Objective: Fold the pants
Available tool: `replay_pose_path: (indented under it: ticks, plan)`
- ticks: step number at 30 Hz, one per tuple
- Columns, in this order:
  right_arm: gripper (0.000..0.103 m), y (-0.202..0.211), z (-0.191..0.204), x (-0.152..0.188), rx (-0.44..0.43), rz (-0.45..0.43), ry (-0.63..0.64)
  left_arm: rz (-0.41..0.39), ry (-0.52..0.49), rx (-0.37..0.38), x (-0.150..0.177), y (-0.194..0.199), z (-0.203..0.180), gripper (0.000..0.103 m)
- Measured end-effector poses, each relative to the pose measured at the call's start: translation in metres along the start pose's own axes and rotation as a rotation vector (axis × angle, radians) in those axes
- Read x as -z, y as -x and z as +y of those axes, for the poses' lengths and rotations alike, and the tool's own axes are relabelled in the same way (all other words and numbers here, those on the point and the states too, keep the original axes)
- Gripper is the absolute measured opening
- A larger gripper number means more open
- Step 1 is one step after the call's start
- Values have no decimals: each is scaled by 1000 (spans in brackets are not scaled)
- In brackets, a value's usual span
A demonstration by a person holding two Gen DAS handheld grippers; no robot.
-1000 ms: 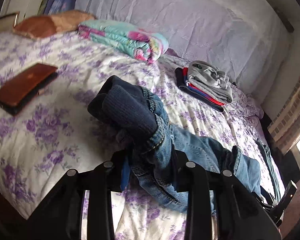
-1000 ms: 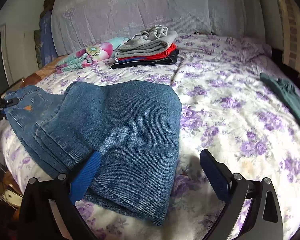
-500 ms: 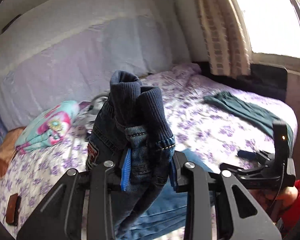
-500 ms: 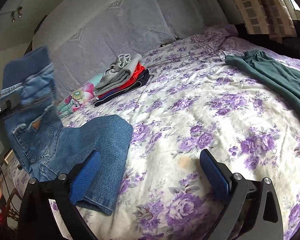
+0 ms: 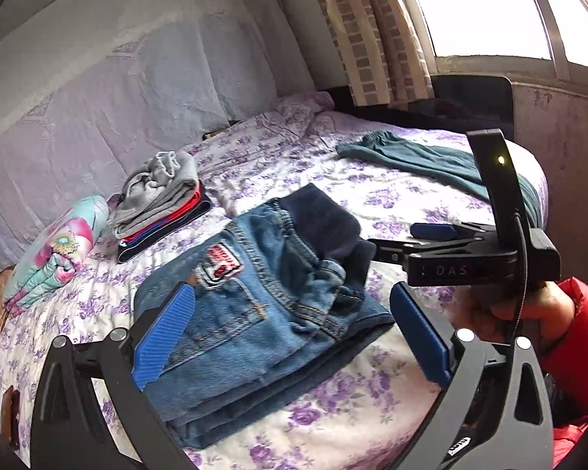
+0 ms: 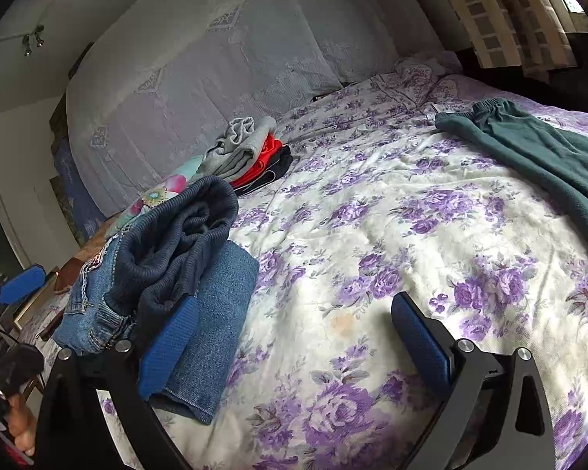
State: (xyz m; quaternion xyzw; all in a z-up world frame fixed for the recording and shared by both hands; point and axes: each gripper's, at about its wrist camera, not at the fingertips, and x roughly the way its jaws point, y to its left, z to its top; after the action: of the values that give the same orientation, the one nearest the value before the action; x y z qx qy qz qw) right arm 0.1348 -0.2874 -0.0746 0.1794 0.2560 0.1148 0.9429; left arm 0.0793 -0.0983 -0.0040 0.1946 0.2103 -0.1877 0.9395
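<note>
The blue jeans (image 5: 254, 313) lie folded in a thick stack near the bed's front edge, dark knit waistband on top. In the right wrist view the jeans (image 6: 200, 274) sit at the left. My left gripper (image 5: 290, 329) is open just above the stack and holds nothing. My right gripper (image 6: 294, 337) is open and empty over the floral sheet, its left finger beside the stack's right edge. The right gripper also shows in the left wrist view (image 5: 431, 231), held by a hand in a red sleeve.
A stack of folded clothes (image 5: 160, 203) with a grey piece on top lies behind the jeans. Green pants (image 6: 537, 156) lie spread at the far right. A rolled colourful blanket (image 5: 55, 246) lies at the left. The floral bedsheet (image 6: 372, 235) covers the bed.
My left gripper carried the waistband end up and over, laid it on the folded legs and opened. My right gripper stayed open and shifted to the stack's right side.
</note>
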Motion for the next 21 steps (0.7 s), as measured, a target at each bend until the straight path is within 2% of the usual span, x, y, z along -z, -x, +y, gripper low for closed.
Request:
replay_pose_path:
  ticks: [2,3,5,7,9,10,11,12,13,14,15,17,19,20,21]
  plan:
    - [99,11,6,-5,98,-49,-8,-8,57,-59,-3,4,19,98]
    - [99,18,14,-11,107,-82,21,-7,93,-97,-4,5,33,98]
    - [99,28,36,-26,64,-110,117,16,201,-129,-8,0,66,98]
    - [99,29,60,-43,42,-122,203,52,316,-120,-7,-7,96,98]
    - [99,21,77,-56,60,-124,256,104,371,-110,2,-18,108,98]
    - [99,10,82,-59,91,-100,278,147,368,-117,10,-29,108,98]
    - [99,-9,86,-58,135,-33,310,211,342,-120,21,-45,103,98]
    - [99,-37,88,-51,197,90,377,280,309,-120,36,-64,95,98]
    - [99,-60,86,-39,237,178,449,299,311,-124,53,-76,88,99]
    - [99,-69,77,-30,236,183,468,253,366,-112,66,-75,89,99]
    - [100,-67,64,-32,167,187,396,237,454,-71,75,-74,97,99]
    - [100,-66,42,-37,87,264,276,274,570,33,81,-78,112,99]
    - [99,-56,43,-37,72,228,278,288,622,110,83,-76,122,99]
    - [99,-47,50,-39,95,194,292,286,637,117,82,-71,125,99]
    - [99,-37,60,-42,115,152,310,268,639,90,78,-61,129,99]
